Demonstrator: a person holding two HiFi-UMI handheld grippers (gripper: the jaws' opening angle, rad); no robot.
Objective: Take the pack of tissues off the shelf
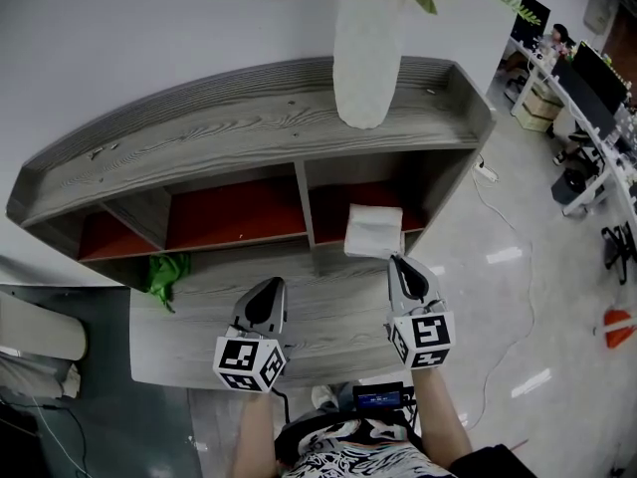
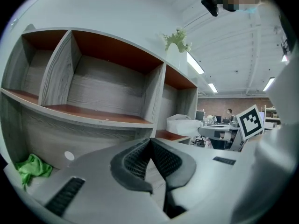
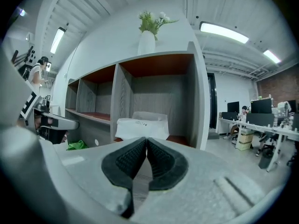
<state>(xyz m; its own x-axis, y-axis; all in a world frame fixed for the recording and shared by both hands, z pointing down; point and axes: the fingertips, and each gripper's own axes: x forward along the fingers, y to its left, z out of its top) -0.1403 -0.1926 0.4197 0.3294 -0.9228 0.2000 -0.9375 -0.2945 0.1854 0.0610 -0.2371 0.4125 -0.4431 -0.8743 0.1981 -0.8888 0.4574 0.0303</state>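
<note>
The white pack of tissues (image 1: 373, 232) lies in the right-hand compartment of the grey shelf unit (image 1: 249, 127), its front end hanging out over the lower ledge. My right gripper (image 1: 397, 262) is at the pack's front right corner, jaws shut. In the right gripper view the pack (image 3: 141, 125) sits just beyond the closed right gripper (image 3: 146, 141), and nothing shows between the pads. My left gripper (image 1: 267, 289) hovers over the ledge further left, also shut and empty (image 2: 150, 141). From there the pack (image 2: 184, 125) shows off to the right.
A white vase (image 1: 366, 53) with green leaves stands on the shelf top, above the pack. A green cloth (image 1: 165, 275) lies at the ledge's left end. The other compartments, with red floors (image 1: 234, 217), hold nothing. A cable (image 1: 488, 227) runs over the floor at right; office desks (image 1: 587, 98) stand beyond.
</note>
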